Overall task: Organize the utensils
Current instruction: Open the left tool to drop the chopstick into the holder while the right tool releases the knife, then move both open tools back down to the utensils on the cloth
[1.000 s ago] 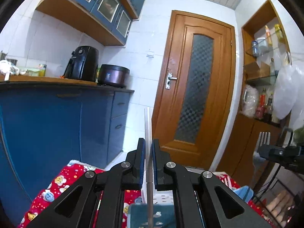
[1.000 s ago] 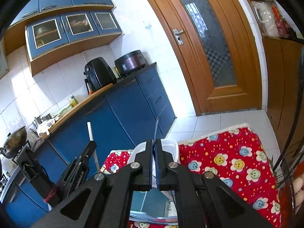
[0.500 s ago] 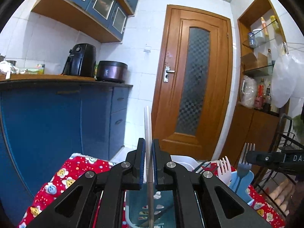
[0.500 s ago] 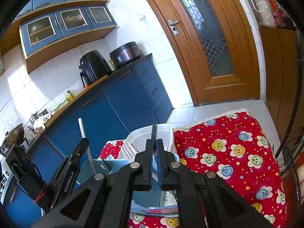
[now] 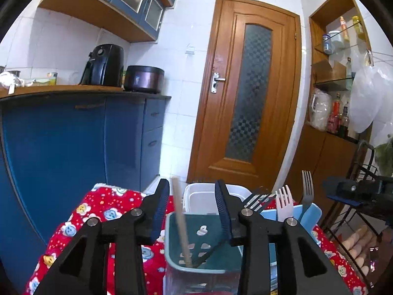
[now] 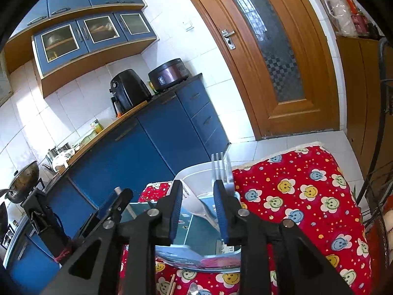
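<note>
We see both hand-held grippers over the teal caddy (image 5: 208, 243) on the red flowered bench (image 6: 307, 196).

Left hand-held gripper (image 5: 194, 209): jaws opening; the chopstick (image 5: 180, 221) stands loose between them, inside the caddy.

Right hand-held gripper (image 6: 197, 209): jaws opening; the metal fork (image 6: 219, 169) is beside its right pad; contact unclear.

A white basket (image 5: 203, 196) borders the caddy's far edge.

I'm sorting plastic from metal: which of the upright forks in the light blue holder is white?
The shorter white fork, standing left of the taller dark metal fork in the light blue holder.
</note>
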The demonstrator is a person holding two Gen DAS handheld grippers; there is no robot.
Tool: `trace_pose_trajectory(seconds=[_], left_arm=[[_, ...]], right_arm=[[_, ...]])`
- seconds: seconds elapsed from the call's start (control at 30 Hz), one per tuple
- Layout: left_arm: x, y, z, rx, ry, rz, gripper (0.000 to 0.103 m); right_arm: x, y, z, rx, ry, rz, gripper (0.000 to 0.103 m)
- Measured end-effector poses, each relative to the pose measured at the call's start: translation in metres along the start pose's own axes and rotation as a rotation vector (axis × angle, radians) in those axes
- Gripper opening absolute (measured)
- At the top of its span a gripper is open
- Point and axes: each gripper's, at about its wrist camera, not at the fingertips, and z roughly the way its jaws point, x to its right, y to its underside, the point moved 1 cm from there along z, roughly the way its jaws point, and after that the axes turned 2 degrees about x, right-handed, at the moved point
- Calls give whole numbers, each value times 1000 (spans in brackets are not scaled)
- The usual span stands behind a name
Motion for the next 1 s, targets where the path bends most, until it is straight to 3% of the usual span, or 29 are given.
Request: trace_pose_trajectory(seconds=[0.53, 1.0], left_arm=[[-10, -3, -34, -81, 19, -20, 41], [-26, 11, -71, -177, 47, -94, 41]], right_arm=[[-2, 17, -39, 7, 2, 40, 32], [2, 59, -63, -84, 51, 48, 32]])
